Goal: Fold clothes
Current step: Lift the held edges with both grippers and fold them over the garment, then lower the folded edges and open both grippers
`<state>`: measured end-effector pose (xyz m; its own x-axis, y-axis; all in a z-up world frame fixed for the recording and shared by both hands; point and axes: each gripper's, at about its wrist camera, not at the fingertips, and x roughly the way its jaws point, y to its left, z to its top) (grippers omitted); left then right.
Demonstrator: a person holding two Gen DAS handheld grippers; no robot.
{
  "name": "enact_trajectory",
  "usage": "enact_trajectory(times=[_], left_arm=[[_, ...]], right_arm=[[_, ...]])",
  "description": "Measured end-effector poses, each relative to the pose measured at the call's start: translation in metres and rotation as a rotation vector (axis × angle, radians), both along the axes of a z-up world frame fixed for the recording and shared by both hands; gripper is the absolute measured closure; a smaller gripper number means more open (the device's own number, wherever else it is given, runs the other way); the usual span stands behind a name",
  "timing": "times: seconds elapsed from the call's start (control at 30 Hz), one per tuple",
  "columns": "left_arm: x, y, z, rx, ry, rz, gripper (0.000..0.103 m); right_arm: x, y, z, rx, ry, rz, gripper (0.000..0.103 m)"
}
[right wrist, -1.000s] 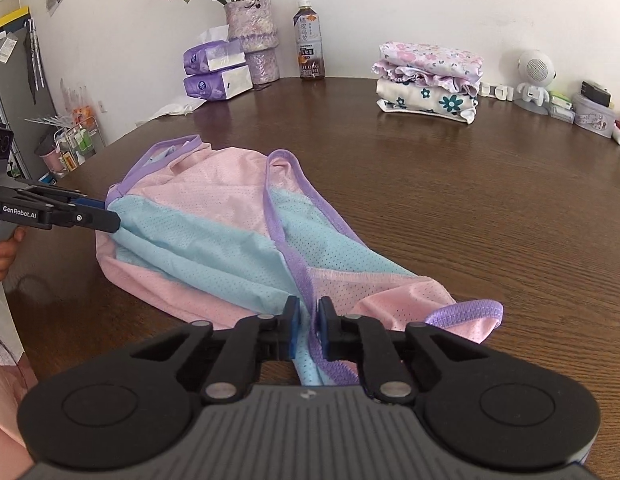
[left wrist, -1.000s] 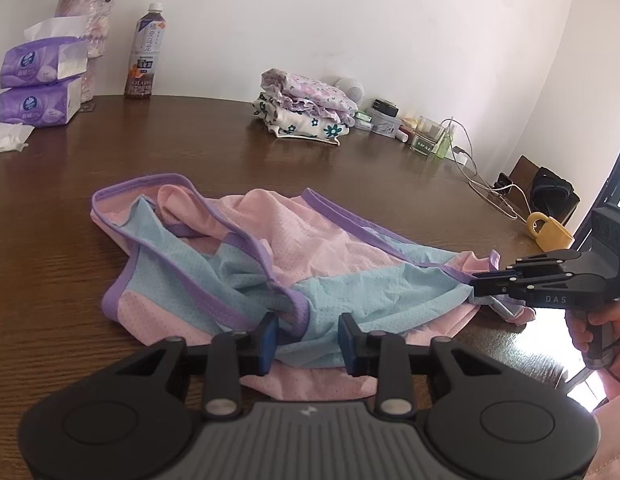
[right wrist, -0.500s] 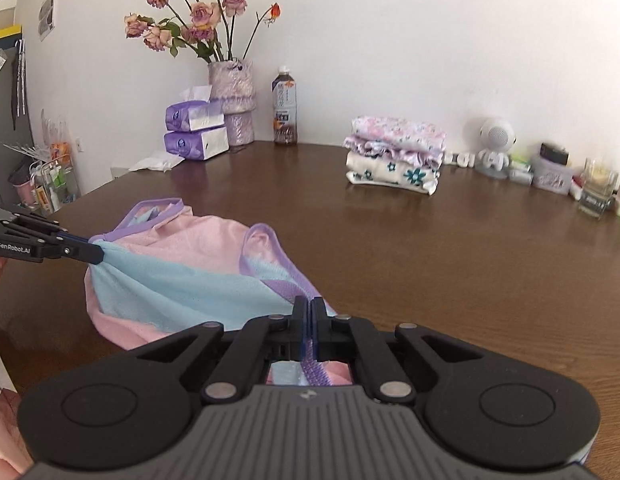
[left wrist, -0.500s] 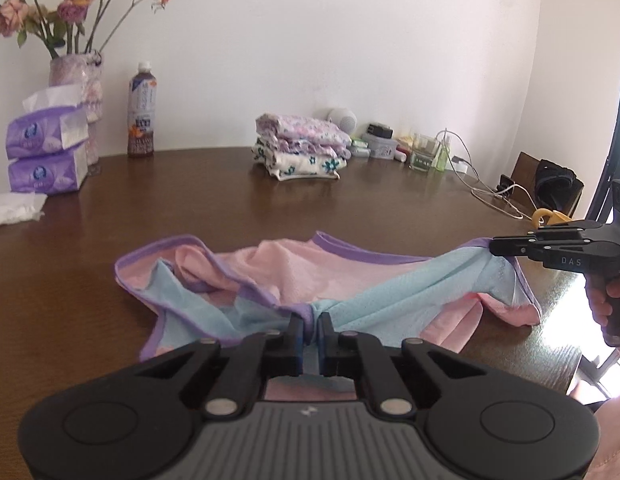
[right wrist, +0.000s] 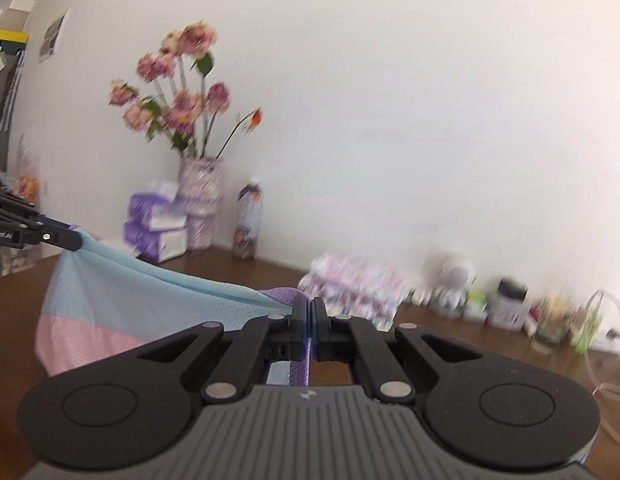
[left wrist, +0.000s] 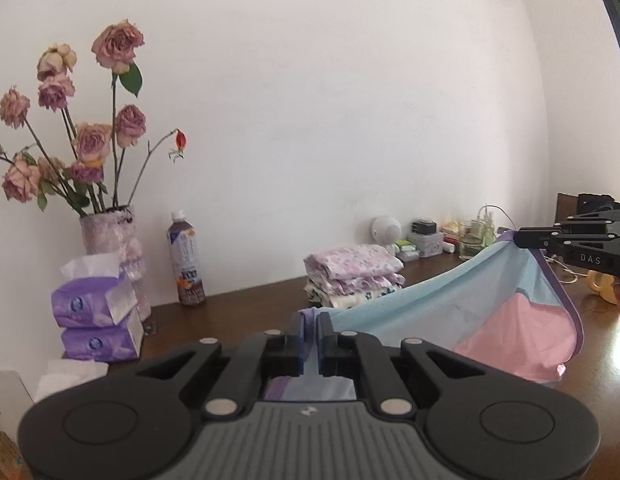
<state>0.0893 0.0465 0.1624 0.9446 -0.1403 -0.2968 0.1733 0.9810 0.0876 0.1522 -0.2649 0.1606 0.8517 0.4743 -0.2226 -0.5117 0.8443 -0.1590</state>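
Left gripper (left wrist: 310, 330) points roughly level, jaws closed tight w/ garment (left wrist: 449, 300) edge pinched between. Right gripper (right wrist: 310, 320) same pose, jaws clamped on purple trim at opp. end. Both held up, well apart, cloth strung between them.

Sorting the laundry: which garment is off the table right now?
The pink-and-blue garment, held up between both grippers; the folded floral clothes sit stacked by the wall.
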Motion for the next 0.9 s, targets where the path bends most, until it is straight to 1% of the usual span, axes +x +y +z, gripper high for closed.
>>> enact_trajectory(times=[0.03, 0.1, 0.13, 0.17, 0.23, 0.33, 0.43, 0.5, 0.63, 0.7, 0.77, 0.8, 0.83, 0.87, 0.9], left_arm=[[0.003, 0.0, 0.002, 0.002, -0.006, 0.006, 0.099], [0.006, -0.001, 0.0, -0.015, 0.016, -0.009, 0.099], [0.006, -0.001, -0.004, -0.028, 0.038, -0.026, 0.099], [0.005, -0.001, -0.012, -0.036, 0.066, -0.046, 0.099], [0.002, -0.001, -0.029, -0.048, 0.122, -0.082, 0.099], [-0.003, 0.0, -0.056, -0.074, 0.201, -0.11, 0.099], [-0.001, 0.006, -0.078, -0.101, 0.262, -0.1, 0.098], [0.001, 0.012, -0.09, -0.119, 0.295, -0.083, 0.097], [0.006, 0.021, -0.102, -0.143, 0.331, -0.043, 0.089], [0.007, 0.023, -0.105, -0.148, 0.335, -0.038, 0.083], [0.006, 0.023, -0.106, -0.15, 0.336, -0.037, 0.071], [0.006, 0.023, -0.107, -0.148, 0.334, -0.041, 0.069], [0.005, 0.022, -0.107, -0.151, 0.33, -0.046, 0.063], [0.004, 0.022, -0.108, -0.155, 0.327, -0.051, 0.056], [0.004, 0.021, -0.109, -0.162, 0.32, -0.058, 0.053]], right_arm=[[0.007, 0.003, 0.006, 0.002, -0.017, -0.014, 0.102], [0.018, 0.008, 0.011, -0.007, -0.036, -0.033, 0.102], [0.023, 0.01, 0.013, -0.011, -0.045, -0.043, 0.101], [0.026, 0.01, 0.011, -0.013, -0.032, -0.044, 0.101], [0.029, 0.009, 0.0, -0.023, 0.011, -0.037, 0.101], [0.025, 0.003, -0.026, -0.058, 0.089, -0.033, 0.101], [0.012, -0.009, -0.057, -0.083, 0.195, -0.028, 0.101], [0.002, -0.017, -0.074, -0.1, 0.246, -0.034, 0.101], [-0.011, -0.03, -0.098, -0.098, 0.331, -0.065, 0.101], [-0.013, -0.035, -0.108, -0.092, 0.368, -0.083, 0.101], [-0.012, -0.04, -0.118, -0.084, 0.401, -0.098, 0.101], [-0.012, -0.041, -0.12, -0.077, 0.411, -0.1, 0.101], [-0.012, -0.041, -0.122, -0.07, 0.42, -0.102, 0.099], [-0.012, -0.042, -0.123, -0.05, 0.427, -0.105, 0.095], [-0.011, -0.044, -0.122, -0.022, 0.432, -0.107, 0.091]])
